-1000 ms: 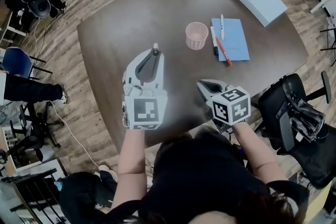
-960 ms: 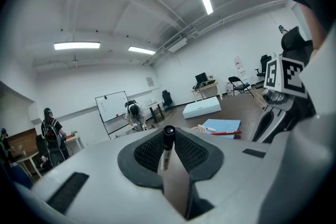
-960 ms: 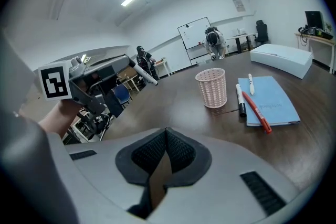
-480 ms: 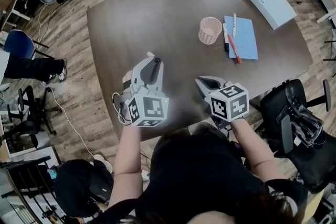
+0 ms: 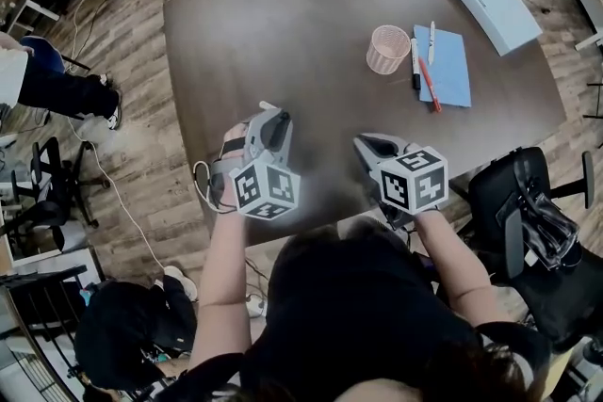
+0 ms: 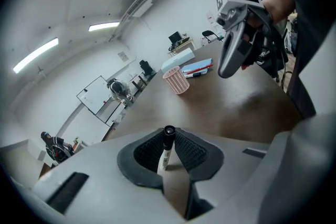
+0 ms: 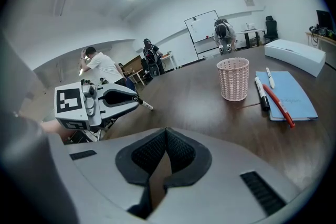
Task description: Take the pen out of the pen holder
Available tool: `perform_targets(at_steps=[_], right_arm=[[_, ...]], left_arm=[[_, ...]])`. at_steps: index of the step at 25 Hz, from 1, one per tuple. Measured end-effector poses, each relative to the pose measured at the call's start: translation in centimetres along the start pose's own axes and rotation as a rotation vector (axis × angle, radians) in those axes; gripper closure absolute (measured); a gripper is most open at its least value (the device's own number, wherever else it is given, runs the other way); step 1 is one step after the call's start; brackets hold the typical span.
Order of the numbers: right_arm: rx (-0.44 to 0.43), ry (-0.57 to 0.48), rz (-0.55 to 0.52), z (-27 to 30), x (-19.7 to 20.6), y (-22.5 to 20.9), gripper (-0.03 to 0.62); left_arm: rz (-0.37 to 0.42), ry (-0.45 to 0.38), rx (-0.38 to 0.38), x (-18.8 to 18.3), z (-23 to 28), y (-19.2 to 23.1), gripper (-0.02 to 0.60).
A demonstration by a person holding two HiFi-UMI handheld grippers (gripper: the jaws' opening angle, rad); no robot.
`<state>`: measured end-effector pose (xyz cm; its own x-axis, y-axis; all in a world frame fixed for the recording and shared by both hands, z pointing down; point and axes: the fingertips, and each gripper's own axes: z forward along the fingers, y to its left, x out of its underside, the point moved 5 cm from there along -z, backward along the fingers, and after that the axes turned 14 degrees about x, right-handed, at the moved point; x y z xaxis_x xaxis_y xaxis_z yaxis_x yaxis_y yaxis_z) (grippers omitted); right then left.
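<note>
**A:** What changed in the last second?

**B:** The left tongs [image 5: 271, 120] dropped and pulled back toward the person. They ended low by the counter's [image 5: 283, 24] 7 o'clock edge, rolled a bit. The grip didn't change: the jaws stayed clamped on the pen [image 6: 166, 152], with its black cap poking past the pads.

**A:** And the right?

**B:** The right tongs [image 7: 166, 140] barely moved. They were at 5 o'clock, jaws together, nothing in them.

**A:** Holder?

**B:** The pen holder [image 5: 388, 50] sat at 1 o'clock, well apart from both tongs, with nothing showing above its rim. Three other pens lay on the blue notebook [image 5: 450, 71] just at its 3 o'clock.

**A:** Task status?

**B:** Extraction looked done, since the pen was out and well clear of the holder. The descent suggested the next step was laying it on the counter near that edge. The pen was held near its cap end, so it could roll once released.
</note>
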<state>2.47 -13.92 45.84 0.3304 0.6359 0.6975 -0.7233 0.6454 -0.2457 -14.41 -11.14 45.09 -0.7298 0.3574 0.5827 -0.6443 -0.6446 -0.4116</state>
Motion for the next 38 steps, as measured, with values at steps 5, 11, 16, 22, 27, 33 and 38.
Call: perform_targets(at_steps=[5,11,16,22,27,33,38], right_arm=[[0.001,0.014,0.003,0.2,0.4,0.0,0.576],[0.009,0.021,0.01,0.3,0.7,-0.2,0.576],[0.019,0.031,0.02,0.4,1.2,-0.7,0.576],[0.026,0.04,0.026,0.5,1.5,-1.1,0.576],[0.034,0.045,0.03,0.5,1.7,-1.6,0.576],[0.042,0.048,0.039,0.4,1.7,-2.2,0.576],[0.046,0.049,0.042,0.3,1.8,-2.6,0.576]], left_arm=[[0.125,0.039,0.025,0.4,1.2,-1.0,0.495],[0.266,0.067,0.066,0.7,3.0,-2.4,0.489],[0.333,0.101,0.111,1.3,4.6,-3.2,0.483],[0.391,0.124,0.187,1.3,6.1,-3.6,0.483],[0.408,0.152,0.264,1.5,7.2,-3.9,0.486],[0.368,0.165,0.327,1.8,7.8,-4.2,0.479],[0.328,0.162,0.342,1.8,8.0,-4.3,0.452]])
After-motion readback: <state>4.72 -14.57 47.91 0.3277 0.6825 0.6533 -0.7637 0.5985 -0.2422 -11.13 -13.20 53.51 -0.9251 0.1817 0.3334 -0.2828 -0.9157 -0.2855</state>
